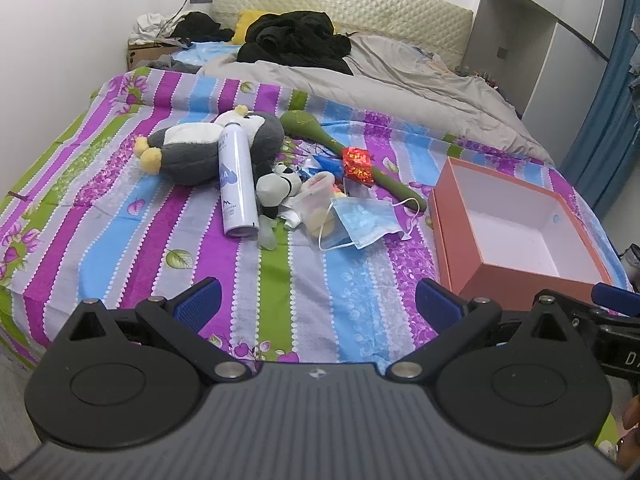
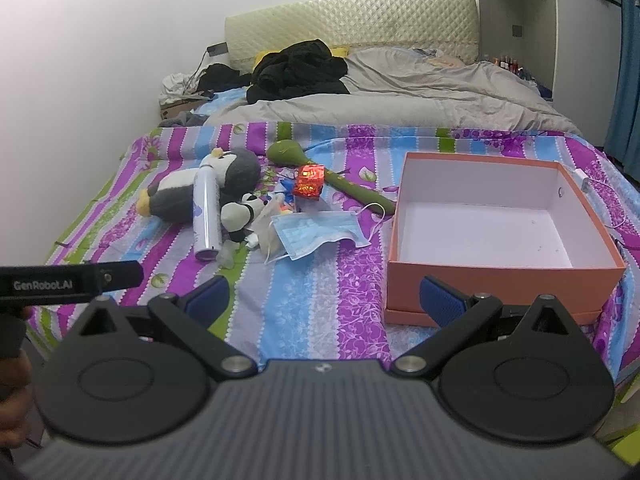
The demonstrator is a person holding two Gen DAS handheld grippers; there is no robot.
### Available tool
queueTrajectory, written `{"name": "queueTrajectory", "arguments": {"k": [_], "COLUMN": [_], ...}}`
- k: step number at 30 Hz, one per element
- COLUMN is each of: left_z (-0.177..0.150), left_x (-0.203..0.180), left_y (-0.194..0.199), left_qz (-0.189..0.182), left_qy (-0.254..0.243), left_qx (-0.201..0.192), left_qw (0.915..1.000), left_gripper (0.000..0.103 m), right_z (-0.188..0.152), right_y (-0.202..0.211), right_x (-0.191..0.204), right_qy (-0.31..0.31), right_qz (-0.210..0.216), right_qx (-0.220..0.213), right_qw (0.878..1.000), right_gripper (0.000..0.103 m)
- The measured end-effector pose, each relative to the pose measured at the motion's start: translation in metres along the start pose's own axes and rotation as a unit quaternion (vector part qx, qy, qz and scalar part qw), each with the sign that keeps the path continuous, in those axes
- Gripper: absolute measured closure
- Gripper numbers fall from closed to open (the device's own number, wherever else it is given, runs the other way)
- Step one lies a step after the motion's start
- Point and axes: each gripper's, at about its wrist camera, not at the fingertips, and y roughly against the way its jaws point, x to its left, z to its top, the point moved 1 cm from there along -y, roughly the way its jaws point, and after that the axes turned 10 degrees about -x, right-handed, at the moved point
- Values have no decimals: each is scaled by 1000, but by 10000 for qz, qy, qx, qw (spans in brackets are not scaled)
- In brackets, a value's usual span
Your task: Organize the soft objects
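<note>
Both grippers hung level over the near edge of the bed, pointing along it toward the headboard. The left gripper (image 1: pixel 316 300) had its blue-padded fingers spread wide apart with nothing between them; the right gripper (image 2: pixel 324 300) was just the same, its fingers apart and holding nothing, the right-hand one close in front of the box wall.

The striped bedsheet (image 1: pixel 120 216) in purple, blue, green and grey covered the near part of the bed, with a crumpled grey duvet (image 1: pixel 400 76) beyond it. On the right sat the orange box (image 2: pixel 500 280), open-topped, white inside and holding nothing. Left of it, in the middle of the sheet, lay the clutter. The grey-and-white penguin plush (image 1: pixel 208 144) was on its side, yellow feet pointing left. A white spray can (image 1: pixel 237 184) lay across it, its base toward the camera. A green long-handled plush (image 1: pixel 340 148) stretched diagonally behind, with a shiny red packet (image 1: pixel 357 164) on its handle. A small black-and-white plush (image 1: pixel 280 186) lay beside the can, and a blue face mask (image 1: pixel 364 220) lay crumpled nearest the box.
</note>
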Motion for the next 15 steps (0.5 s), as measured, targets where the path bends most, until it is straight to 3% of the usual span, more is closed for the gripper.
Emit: {"name": "queueTrajectory", "arguments": {"k": [15], "left_z": [-3], "left_x": [4], "left_y": [1], "left_qz": [-86], "left_qy": [27], "left_qx": [-21], "left_qw": [10000], "left_gripper": [0], "right_z": [-1], "right_y": [3], "right_x": [-2], "right_qy": [-50], "right_qz": [-4], "right_qx": [46], "right_qw": [10000], "right_gripper": [0]}}
